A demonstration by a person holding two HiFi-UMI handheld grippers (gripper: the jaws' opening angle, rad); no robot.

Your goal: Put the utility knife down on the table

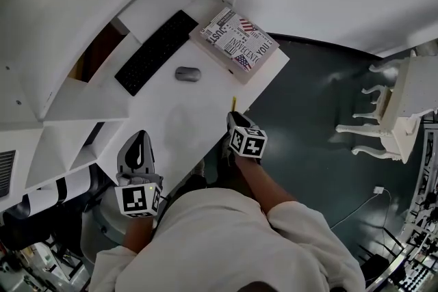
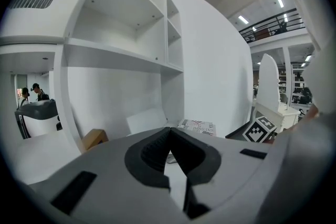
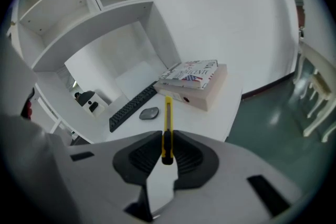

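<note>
Yellow utility knife (image 3: 167,126): judged light, stiff, slick plastic. My R gripper (image 3: 167,140) clamps its near end at table (image 3: 202,120) edge; L gripper (image 2: 170,132) closed, empty.

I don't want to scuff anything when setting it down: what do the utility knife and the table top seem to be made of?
Utility knife: yellow, fairly matte casing, likely moulded plastic; no blade shows.
Table: plain white, smooth with a soft sheen, probably laminate or painted board; the look doesn't settle which.
</note>
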